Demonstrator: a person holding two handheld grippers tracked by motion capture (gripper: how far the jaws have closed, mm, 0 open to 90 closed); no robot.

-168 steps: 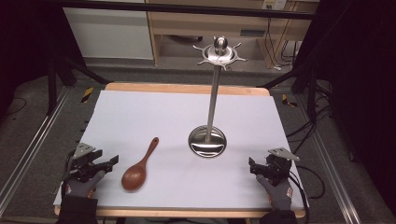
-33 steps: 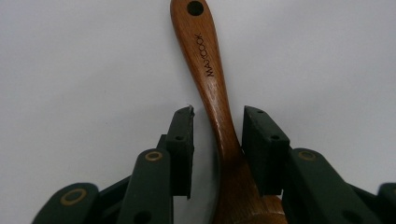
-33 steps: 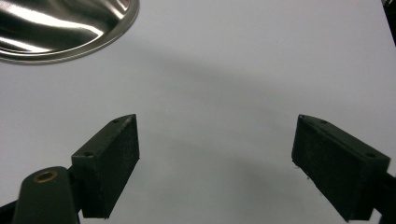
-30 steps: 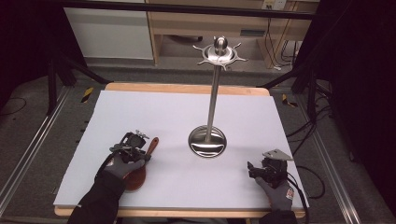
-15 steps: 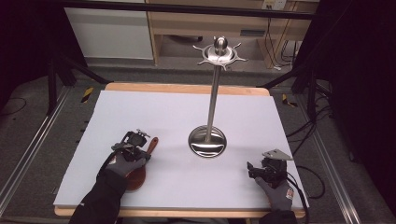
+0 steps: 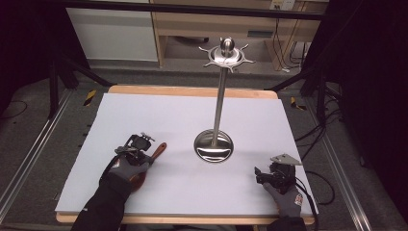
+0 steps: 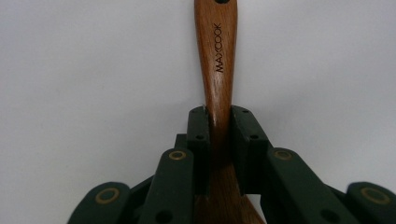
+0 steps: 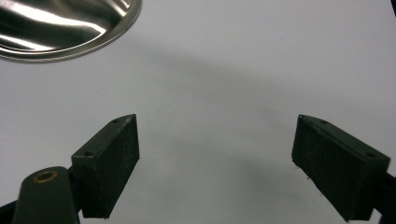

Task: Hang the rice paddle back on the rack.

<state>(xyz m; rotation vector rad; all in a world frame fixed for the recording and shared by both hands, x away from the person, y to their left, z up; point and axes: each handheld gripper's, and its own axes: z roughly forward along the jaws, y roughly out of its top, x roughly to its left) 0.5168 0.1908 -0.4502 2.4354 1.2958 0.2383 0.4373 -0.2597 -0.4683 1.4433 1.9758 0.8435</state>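
High view: left hand-held gripper point(image 6: 144, 144) just closed onto brown wooden spoon point(image 6: 155, 153) left of tall steel hook stand point(image 6: 214, 144) on white worktop point(image 6: 183, 115); grasp step, lift probably next. Left gripper view: clamped on glossy lettered handle. Right gripper view: right hand-held gripper point(image 8: 215, 163) apart, idle near stand's base.

Wooden spoon point(image 7: 218, 70) between closed pads point(image 7: 198, 140)

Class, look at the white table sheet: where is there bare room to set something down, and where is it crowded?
Bare: the far strip of the white sheet behind the wooden spoon, and the near middle between the left tongs and right tongs. Crowded: the near-left corner, where the left tongs grip the spoon, and the middle around the metal stand and its base.
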